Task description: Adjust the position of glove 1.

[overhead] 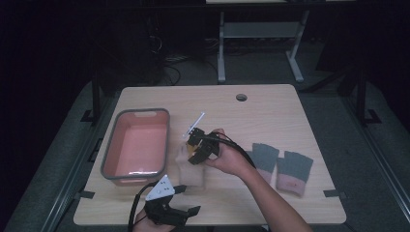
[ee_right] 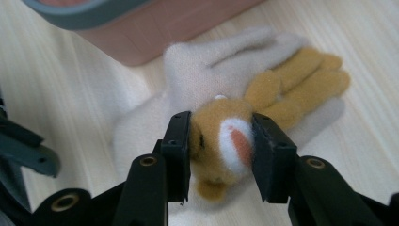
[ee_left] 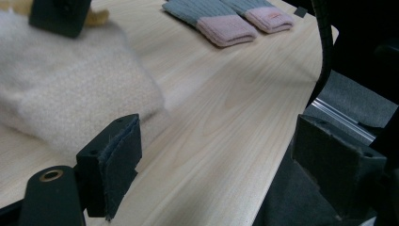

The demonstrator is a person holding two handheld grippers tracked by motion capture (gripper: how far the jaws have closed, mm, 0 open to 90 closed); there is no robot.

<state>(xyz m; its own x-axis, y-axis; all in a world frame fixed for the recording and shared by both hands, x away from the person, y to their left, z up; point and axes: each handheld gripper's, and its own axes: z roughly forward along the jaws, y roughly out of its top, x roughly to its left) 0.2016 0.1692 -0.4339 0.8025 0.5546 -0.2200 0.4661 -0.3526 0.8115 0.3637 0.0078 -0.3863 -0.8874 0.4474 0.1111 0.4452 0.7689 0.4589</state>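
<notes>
My right tongs (ee_right: pixel 220 155) are clamped on the tan plush animal head of the fluffy cream glove (ee_right: pixel 207 80), lying on the worktop (overhead: pixel 261 111) beside the pink bin (overhead: pixel 138 145). It looks soft, light and squashy; I'd grip the cuff instead. Left tongs (ee_left: pixel 226 155) hang apart.

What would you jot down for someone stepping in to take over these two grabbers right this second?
Right gripper: shut on the tan animal patch of the cream glove, which lies on the table beside the pink bin.
Left gripper: open, holding nothing, at the table's near edge by the glove's cuff.
Grey-and-pink gloves: a pair lying flat to the right, untouched.
Done: the cream glove is gripped.
Left: the bin holds nothing yet; the gloves probably go in it.
</notes>
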